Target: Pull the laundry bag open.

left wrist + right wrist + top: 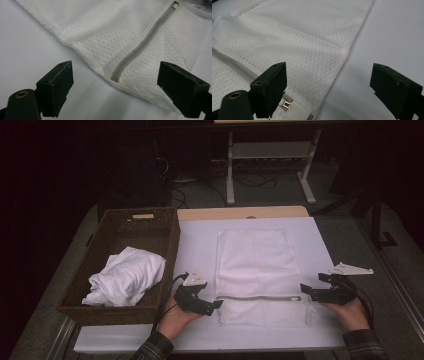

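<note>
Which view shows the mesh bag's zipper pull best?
The right gripper view: the zipper pull sits close and sharp beside a jaw. The left gripper view has it small at the top edge; the high view gives just the zipper line.

Bare bench between wicker basket and mesh bag, also right of bag; basket wall blocks left side.

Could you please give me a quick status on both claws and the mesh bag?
Left claw open at the mesh bag zipper's closed end. Right claw open at the pull end. Bag flat, not gripped. Nothing in the way.
</note>
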`<state>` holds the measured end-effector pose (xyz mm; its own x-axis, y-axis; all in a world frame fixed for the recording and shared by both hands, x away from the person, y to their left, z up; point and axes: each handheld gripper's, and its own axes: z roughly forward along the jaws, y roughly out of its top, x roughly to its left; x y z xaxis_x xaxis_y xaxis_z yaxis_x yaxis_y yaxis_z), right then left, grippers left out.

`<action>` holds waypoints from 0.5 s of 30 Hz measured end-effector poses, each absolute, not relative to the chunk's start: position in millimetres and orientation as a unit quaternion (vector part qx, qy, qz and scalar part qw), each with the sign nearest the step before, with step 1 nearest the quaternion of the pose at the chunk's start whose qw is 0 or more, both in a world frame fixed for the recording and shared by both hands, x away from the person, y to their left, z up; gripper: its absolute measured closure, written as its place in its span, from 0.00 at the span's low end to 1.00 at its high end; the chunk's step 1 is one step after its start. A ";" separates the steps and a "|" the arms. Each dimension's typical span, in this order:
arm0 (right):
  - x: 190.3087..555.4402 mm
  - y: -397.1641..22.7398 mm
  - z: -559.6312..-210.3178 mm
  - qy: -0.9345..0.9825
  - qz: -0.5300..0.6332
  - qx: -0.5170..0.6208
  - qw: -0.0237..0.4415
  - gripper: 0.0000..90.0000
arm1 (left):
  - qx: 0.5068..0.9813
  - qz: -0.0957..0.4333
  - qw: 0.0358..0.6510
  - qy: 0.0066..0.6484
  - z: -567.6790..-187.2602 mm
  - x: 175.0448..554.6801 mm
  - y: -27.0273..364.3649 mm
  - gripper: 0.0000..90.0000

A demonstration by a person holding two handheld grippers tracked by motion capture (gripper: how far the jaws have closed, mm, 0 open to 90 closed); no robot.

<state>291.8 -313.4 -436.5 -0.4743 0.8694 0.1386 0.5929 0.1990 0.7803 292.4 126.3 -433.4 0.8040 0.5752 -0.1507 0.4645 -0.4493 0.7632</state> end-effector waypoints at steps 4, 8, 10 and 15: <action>286.2 -310.2 -438.4 0.759 0.407 0.481 0.161 0.15 | 0.848 0.063 0.429 0.305 -435.0 285.4 127.4 0.14; 283.6 -306.9 -437.3 0.767 0.409 0.469 0.157 0.15 | 0.846 0.064 0.430 0.309 -436.0 282.0 131.0 0.14; 283.1 -306.3 -436.7 0.767 0.410 0.468 0.155 0.15 | 0.845 0.066 0.431 0.311 -435.9 281.0 132.3 0.14; 277.6 -305.1 -434.2 0.773 0.417 0.454 0.152 0.17 | 0.844 0.075 0.428 0.314 -436.2 272.7 135.9 0.14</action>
<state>277.6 -305.1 -434.2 -0.5412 0.8284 0.1446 0.5757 0.2397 0.7817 272.7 135.9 -436.2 0.7911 0.5946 -0.1435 0.4667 -0.4352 0.7699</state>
